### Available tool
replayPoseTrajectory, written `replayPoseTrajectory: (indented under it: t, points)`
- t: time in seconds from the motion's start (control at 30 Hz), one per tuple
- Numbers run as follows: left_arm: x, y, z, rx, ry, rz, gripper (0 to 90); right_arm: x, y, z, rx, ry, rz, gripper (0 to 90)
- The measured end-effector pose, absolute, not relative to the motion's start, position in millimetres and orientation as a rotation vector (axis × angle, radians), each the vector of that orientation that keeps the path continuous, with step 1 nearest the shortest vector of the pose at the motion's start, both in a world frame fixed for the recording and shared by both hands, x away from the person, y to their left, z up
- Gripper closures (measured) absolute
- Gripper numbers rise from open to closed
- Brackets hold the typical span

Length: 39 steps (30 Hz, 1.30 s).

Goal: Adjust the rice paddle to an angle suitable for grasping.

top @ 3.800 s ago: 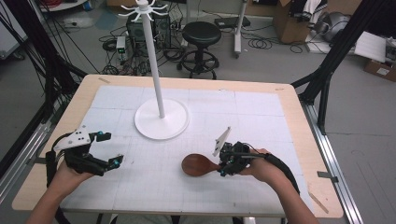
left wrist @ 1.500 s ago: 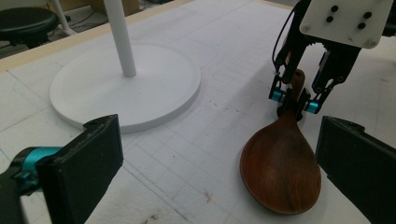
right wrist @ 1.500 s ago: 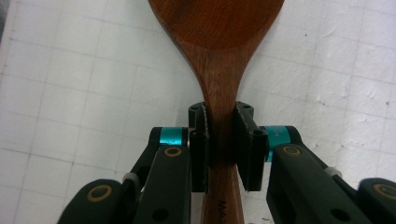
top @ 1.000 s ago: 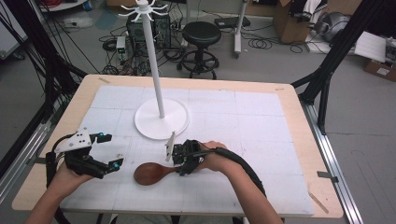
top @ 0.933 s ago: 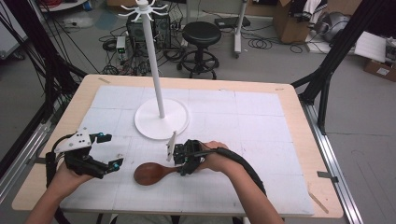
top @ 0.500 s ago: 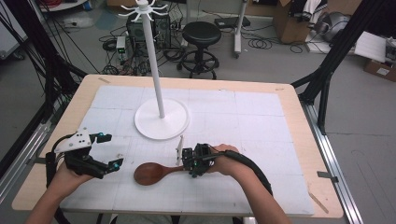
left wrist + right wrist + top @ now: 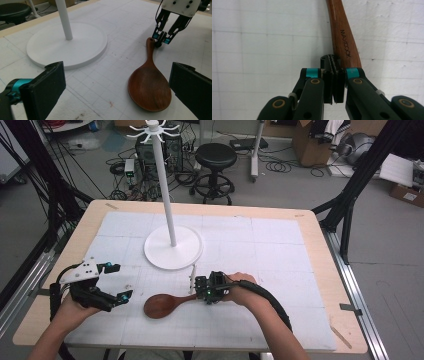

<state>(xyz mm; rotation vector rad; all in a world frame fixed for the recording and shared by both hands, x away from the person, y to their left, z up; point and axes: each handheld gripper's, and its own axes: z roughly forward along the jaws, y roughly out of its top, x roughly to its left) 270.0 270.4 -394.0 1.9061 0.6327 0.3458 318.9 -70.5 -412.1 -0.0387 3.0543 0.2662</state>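
A: Two grippers from the high view: left gripper [image 7: 121, 281] wide, holding nothing; right gripper [image 7: 197, 295] at the wooden spoon [image 7: 165, 305], flat on the white mat [image 7: 260, 240].
B: Left gripper view: brown, smooth, small hole at the handle end.
A: Right gripper view: shut tight, empty, handle [image 7: 342, 37] just beside. Open first, go around it, then squeeze.

Behind the surface [image 7: 310, 225], a black stool [image 7: 216, 157] and tangled cables [image 7: 290, 167] are on the grey floor [image 7: 385, 265].
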Motion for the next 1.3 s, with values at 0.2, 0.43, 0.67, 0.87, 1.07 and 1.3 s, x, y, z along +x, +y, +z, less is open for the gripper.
replayPoseTrajectory:
  t: [0.2, 0.43, 0.67, 0.87, 1.07, 1.3]
  points:
    - [269.7, 270.5, -394.1, 1.912, 0.633, 0.347, 1.7, 322.6, -70.6, -413.1, -0.005, 3.035, 0.256, 89.0]
    - [268.8, 269.8, -393.9, 1.916, 0.630, 0.345, 1.8, 323.6, -80.3, -406.5, 0.099, 3.050, 0.388, 72.6]
    - [269.5, 269.9, -393.8, 1.910, 0.628, 0.335, 1.7, 324.6, -97.3, -396.5, 0.272, 3.067, 0.645, 42.8]
    - [269.4, 270.5, -393.5, 1.907, 0.630, 0.332, 1.7, 319.1, -104.3, -386.8, 0.394, 3.015, 0.790, 9.2]
    - [269.5, 270.4, -393.4, 1.907, 0.626, 0.333, 1.7, 312.2, -112.6, -378.3, 0.425, 2.939, 0.868, 0.4]
    - [269.4, 270.1, -393.3, 1.899, 0.628, 0.333, 1.8, 302.3, -134.2, -369.7, 0.502, 2.830, 0.981, 0.4]
